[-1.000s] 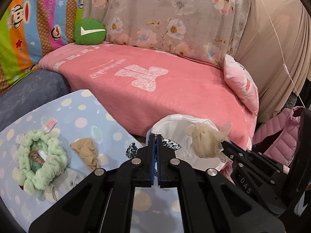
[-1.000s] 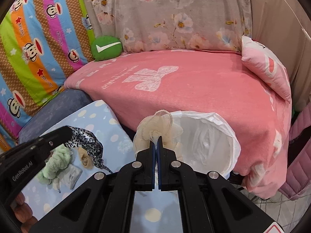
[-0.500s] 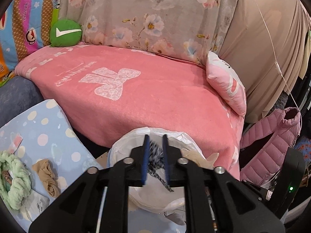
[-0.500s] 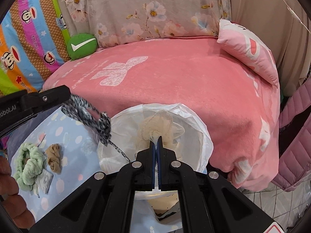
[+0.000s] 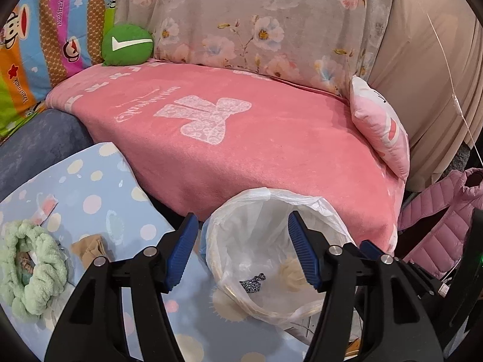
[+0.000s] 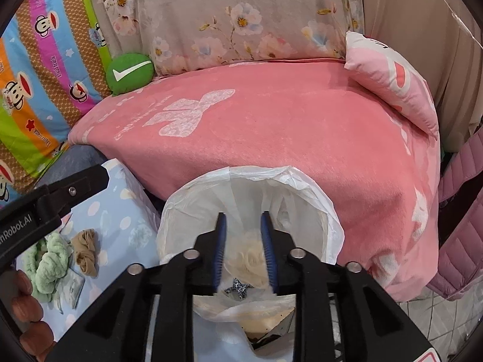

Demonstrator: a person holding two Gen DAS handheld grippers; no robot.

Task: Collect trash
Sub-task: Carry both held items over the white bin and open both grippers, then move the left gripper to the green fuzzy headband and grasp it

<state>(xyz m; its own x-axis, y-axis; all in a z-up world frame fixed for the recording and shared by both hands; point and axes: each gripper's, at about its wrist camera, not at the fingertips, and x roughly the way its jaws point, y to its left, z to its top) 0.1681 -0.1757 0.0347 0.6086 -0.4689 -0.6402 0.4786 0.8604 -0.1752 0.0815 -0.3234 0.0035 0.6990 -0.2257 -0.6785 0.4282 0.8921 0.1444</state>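
A bin lined with a white plastic bag [image 5: 305, 202] [image 6: 302, 187] stands against the pink sofa. Inside lie a black-and-white patterned hair tie [image 5: 253, 282] [image 6: 239, 289] and a cream scrunchie [image 5: 290, 273] [image 6: 247, 262]. My left gripper [image 5: 243, 247] is open wide and empty above the bin's left rim. My right gripper [image 6: 243, 247] is open and empty right over the bin mouth. On the blue dotted mat [image 5: 99, 193] lie a green fluffy scrunchie [image 5: 33, 265] [image 6: 48, 259] and a tan scrunchie [image 5: 90, 250] [image 6: 86, 253].
A pink blanket [image 5: 241, 138] covers the sofa behind the bin, with a green round cushion [image 5: 126, 43] and a pink pillow [image 5: 380, 126]. A pink padded jacket [image 5: 443, 223] hangs at the right. A small wrapper [image 6: 74, 286] lies by the green scrunchie.
Both grippers opened over the bin. The patterned hair tie left my left gripper and the cream scrunchie left my right gripper; both now lie inside the bag.
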